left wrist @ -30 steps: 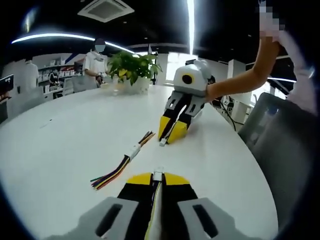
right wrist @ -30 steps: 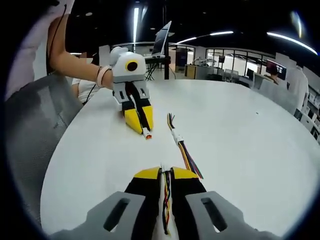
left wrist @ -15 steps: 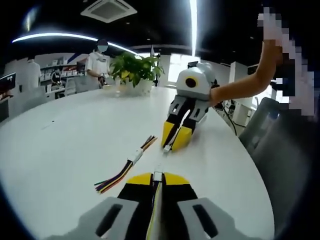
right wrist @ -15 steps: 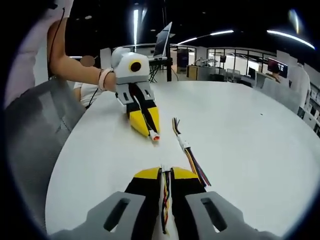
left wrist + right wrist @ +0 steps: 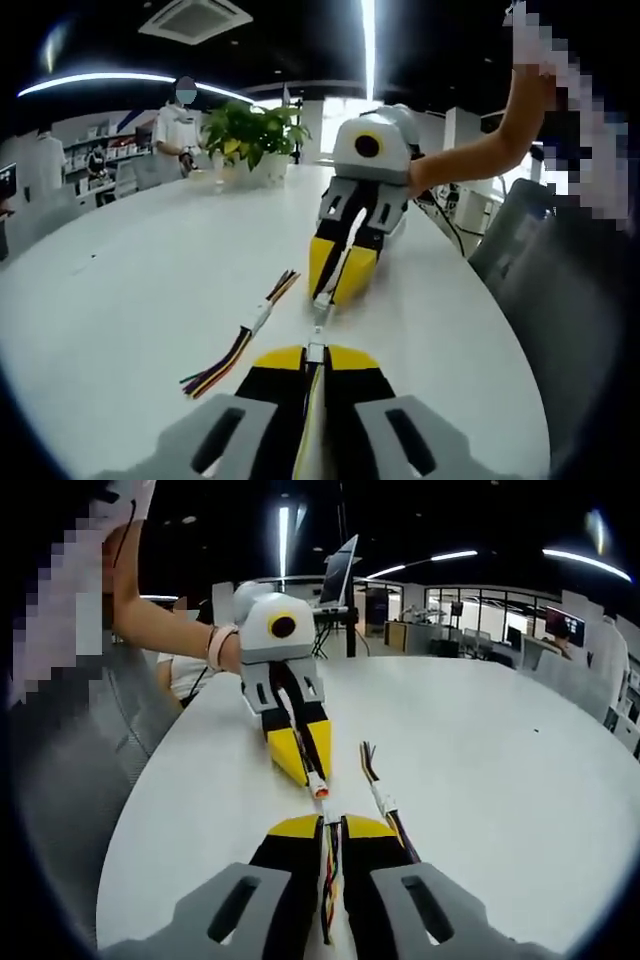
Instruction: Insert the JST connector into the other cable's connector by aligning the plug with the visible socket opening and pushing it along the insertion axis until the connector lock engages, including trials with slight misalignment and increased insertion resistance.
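My left gripper [image 5: 315,353] is shut on a cable, and that cable's small white connector [image 5: 315,350] sticks out between the yellow tips. Facing it tip to tip is my right gripper [image 5: 322,300], held by a hand and shut on the other cable's connector [image 5: 321,311], a short gap away. In the right gripper view, my right gripper [image 5: 331,826] clamps coloured wires [image 5: 331,872]. The left gripper [image 5: 317,780] points at it there, with a white and orange connector [image 5: 319,786] at its tip.
A spare cable [image 5: 238,343] with coloured wires and a white plug lies on the white table [image 5: 120,260], just beside the tips, also seen as the spare cable [image 5: 384,802]. A potted plant [image 5: 255,135] and a standing person [image 5: 178,125] are far back. A grey chair [image 5: 560,270] borders the table.
The two grippers have come closer, tip to tip. The gap between the held connectors has shrunk to a small one. The spare cable has not moved.
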Motion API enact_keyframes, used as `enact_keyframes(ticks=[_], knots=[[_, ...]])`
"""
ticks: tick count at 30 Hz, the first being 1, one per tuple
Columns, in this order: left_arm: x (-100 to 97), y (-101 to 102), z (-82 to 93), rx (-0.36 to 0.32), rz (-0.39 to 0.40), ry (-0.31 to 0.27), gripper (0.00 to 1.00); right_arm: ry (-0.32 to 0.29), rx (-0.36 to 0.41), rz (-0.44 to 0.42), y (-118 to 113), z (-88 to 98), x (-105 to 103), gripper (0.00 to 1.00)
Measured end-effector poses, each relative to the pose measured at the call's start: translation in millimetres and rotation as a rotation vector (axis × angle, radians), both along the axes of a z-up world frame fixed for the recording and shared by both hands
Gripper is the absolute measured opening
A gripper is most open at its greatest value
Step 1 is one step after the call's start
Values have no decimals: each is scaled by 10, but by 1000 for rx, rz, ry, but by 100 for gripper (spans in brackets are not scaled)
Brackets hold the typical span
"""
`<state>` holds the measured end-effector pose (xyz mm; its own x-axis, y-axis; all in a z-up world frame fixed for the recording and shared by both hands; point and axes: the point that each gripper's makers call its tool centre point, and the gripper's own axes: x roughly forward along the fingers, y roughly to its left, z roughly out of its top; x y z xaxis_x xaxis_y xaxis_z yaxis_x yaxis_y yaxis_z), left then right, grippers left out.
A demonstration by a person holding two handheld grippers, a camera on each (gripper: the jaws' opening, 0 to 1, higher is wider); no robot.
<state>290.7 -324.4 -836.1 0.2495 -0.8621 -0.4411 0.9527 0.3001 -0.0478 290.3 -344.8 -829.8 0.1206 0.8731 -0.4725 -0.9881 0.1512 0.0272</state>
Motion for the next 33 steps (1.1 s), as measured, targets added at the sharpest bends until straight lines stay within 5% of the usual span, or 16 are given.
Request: enact_keyframes(ticks=[33], knots=[[-99, -64, -45, 33, -56, 5, 0, 17, -74, 75, 33, -135, -176, 4]])
